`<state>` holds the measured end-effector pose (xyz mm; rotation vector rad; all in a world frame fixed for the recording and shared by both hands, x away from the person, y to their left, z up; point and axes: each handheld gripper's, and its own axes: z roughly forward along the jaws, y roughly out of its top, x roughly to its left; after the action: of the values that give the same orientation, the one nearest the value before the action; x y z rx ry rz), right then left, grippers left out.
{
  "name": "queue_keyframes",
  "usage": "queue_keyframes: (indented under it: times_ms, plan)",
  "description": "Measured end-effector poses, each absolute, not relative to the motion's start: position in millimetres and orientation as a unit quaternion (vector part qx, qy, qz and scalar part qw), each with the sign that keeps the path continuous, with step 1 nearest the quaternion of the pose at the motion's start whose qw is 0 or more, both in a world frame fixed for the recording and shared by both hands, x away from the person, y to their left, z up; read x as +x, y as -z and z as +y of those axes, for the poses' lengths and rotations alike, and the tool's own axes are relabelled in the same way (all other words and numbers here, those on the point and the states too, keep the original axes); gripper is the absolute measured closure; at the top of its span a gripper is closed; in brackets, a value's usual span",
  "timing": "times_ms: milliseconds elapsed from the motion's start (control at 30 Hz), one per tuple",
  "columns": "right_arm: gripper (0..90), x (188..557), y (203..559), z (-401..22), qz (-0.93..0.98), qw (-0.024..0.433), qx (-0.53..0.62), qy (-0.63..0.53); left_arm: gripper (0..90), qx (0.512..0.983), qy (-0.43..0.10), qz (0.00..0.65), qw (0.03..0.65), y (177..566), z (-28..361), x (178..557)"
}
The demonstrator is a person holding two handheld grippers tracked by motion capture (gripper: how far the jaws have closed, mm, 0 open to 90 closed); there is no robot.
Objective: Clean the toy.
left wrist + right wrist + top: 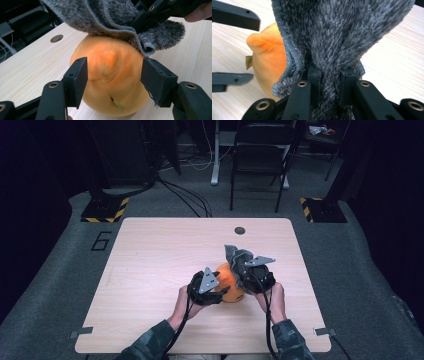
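An orange soft rounded toy (227, 279) lies on the wooden table (150, 250), right of the middle. My left gripper (219, 294) is open, with one jaw on each side of the toy (110, 67) and the pads (81, 75) close to it but not pressing. My right gripper (246, 266) is shut on a fuzzy grey cloth (234, 253), which drapes over the top of the toy. In the right gripper view the cloth (337, 32) rises bunched from between my jaws (330, 75), and the toy (267, 55) with its small tag sits behind it on the left.
A round cable hole (240, 230) sits near the table's far edge. A black chair (260, 155) and cables stand on the floor beyond the table. Bare tabletop stretches to the left and far side of the toy.
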<state>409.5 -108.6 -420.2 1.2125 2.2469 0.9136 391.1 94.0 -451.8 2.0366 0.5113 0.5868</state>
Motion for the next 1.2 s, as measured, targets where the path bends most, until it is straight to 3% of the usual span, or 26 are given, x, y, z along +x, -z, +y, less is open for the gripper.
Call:
queue_keyframes:
  times_ms: [133, 233, 633, 1200]
  plan:
    - [74.9, 408.4, 420.3, -106.7, 0.809, 0.217, 0.434, -0.333, 67.5, 0.823, -0.254, 0.211, 0.462, 457.7, 96.5, 394.1]
    - [74.8, 407.2, 417.5, -108.7, 0.801, 0.220, 0.435, -0.347, 77.1, 0.819, -0.253, 0.218, 0.466, 458.9, 99.4, 397.5]
    - [73.9, 406.4, 401.3, -151.2, 0.764, 0.251, 0.485, -0.345, 77.8, 0.804, -0.248, 0.265, 0.471, 460.1, 113.7, 412.7]
    - [69.3, 434.2, 485.1, -203.7, 0.750, 0.214, 0.577, -0.243, 73.0, 0.768, -0.200, 0.365, 0.486, 475.7, 148.9, 446.9]
